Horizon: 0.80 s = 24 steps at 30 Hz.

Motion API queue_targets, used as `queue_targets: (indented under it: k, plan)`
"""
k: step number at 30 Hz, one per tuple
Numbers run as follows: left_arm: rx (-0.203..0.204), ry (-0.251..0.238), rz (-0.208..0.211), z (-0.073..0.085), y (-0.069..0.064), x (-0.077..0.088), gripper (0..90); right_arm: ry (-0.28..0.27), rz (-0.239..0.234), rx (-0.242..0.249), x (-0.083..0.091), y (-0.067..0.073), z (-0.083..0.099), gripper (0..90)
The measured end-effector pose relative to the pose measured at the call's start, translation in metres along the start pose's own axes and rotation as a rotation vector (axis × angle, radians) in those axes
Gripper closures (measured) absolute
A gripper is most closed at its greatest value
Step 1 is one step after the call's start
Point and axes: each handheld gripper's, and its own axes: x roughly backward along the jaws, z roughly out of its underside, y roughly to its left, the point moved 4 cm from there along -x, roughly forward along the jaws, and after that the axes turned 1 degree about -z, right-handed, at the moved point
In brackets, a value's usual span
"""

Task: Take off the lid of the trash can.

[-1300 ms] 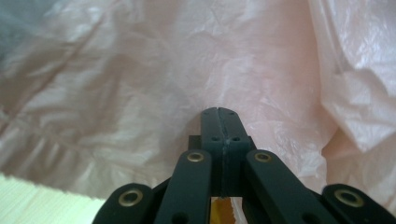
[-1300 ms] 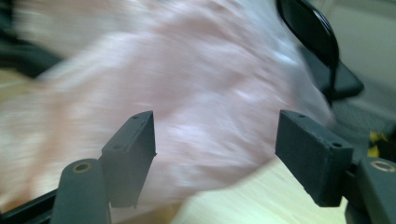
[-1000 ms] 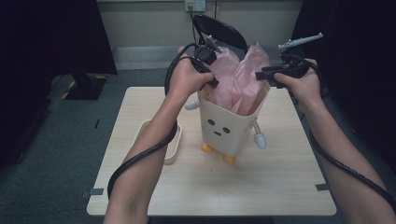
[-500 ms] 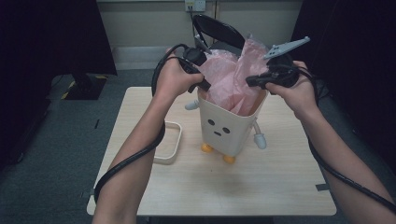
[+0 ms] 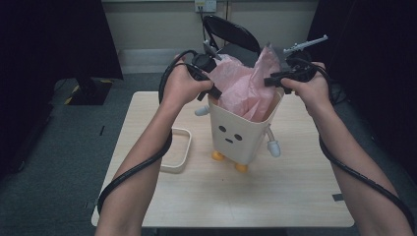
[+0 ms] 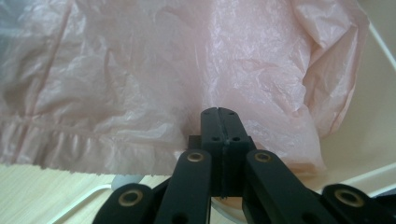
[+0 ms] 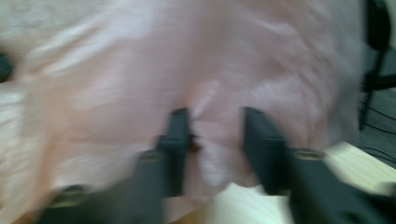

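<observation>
1. The thin pink plastic bag (image 5: 246,91) sits in the cream character-shaped bin with a drawn face (image 5: 236,135), which stands mid-worktop (image 5: 206,196); the bag's upper part billows above the rim, so lining the bin looks only partly done
2. The left gripper (image 5: 212,88) has its jaws clenched on the bag's film at the bin's left rim
3. The right gripper (image 5: 273,78) is at the far right rim; its jaws have just been opening again and stand apart with pink film between them, not gripping
4. Judged left: spreading the bag's mouth and folding it over the rim
5. The left gripper view shows the bag's seamed edge (image 6: 88,135); the right gripper view is blurred; the high view shows a cream rounded tray (image 5: 179,152) on the left
</observation>
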Motion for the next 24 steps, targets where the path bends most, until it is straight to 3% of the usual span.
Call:
queue_targets:
  k: [2, 3, 4, 6, 7, 10, 11, 12, 13, 14, 15, 16, 17, 19, 20, 22, 24]
  plan:
    - [-0.003, -0.005, -0.002, 0.000, -0.001, -0.001, 90.0, -0.001, -0.020, 0.011, 0.000, 0.003, -0.001, 77.6]
    - [-0.003, -0.005, -0.002, 0.000, -0.001, -0.001, 90.0, -0.001, -0.020, 0.011, 0.000, 0.003, -0.001, 77.6]
    - [-0.003, -0.006, -0.003, 0.000, -0.001, -0.001, 90.0, -0.024, -0.010, 0.047, 0.003, 0.006, -0.003, 83.3]
    - [-0.002, -0.013, -0.008, 0.000, -0.001, 0.000, 90.0, -0.043, 0.004, 0.064, 0.006, 0.009, -0.005, 84.9]
    - [0.001, -0.018, -0.007, 0.000, -0.002, 0.002, 90.0, -0.092, 0.031, 0.118, 0.014, 0.014, -0.010, 87.3]
    - [0.005, -0.037, -0.010, 0.001, -0.002, 0.005, 85.2, -0.127, 0.003, 0.197, 0.026, 0.030, -0.013, 89.1]
    - [0.011, -0.061, -0.004, 0.001, -0.002, 0.008, 85.2, -0.127, 0.003, 0.197, 0.026, 0.030, -0.013, 89.1]
    - [0.047, -0.108, 0.015, -0.001, -0.004, 0.014, 70.4, -0.109, -0.017, 0.286, 0.031, 0.045, -0.010, 89.3]
    - [0.047, -0.108, 0.015, -0.001, -0.004, 0.014, 62.4, -0.109, -0.017, 0.286, 0.031, 0.045, -0.010, 89.3]
    - [0.047, -0.149, -0.009, -0.004, -0.007, 0.019, 51.5, -0.086, -0.040, 0.354, 0.032, 0.061, -0.004, 89.3]
    - [0.047, -0.149, -0.009, -0.004, -0.007, 0.019, 45.3, -0.078, -0.042, 0.379, 0.031, 0.065, -0.002, 89.3]
    - [0.009, -0.190, -0.039, -0.007, -0.010, 0.023, 45.3, -0.078, -0.042, 0.379, 0.031, 0.065, -0.002, 89.3]
    - [-0.010, -0.216, -0.029, -0.011, -0.014, 0.025, 41.4, -0.049, -0.040, 0.438, 0.027, 0.076, 0.003, 89.3]
    - [-0.066, -0.218, -0.038, -0.014, -0.019, 0.022, 35.1, -0.040, -0.070, 0.458, 0.022, 0.082, 0.006, 89.3]
    - [-0.066, -0.218, -0.038, -0.014, -0.019, 0.022, 34.9, -0.032, -0.069, 0.467, 0.019, 0.084, 0.007, 89.3]
    - [-0.118, -0.217, -0.039, -0.017, -0.024, 0.016, 35.5, -0.013, -0.078, 0.483, 0.015, 0.087, 0.010, 89.3]
    - [-0.131, -0.210, -0.029, -0.018, -0.026, 0.013, 43.8, -0.014, -0.086, 0.482, 0.012, 0.088, 0.011, 89.3]
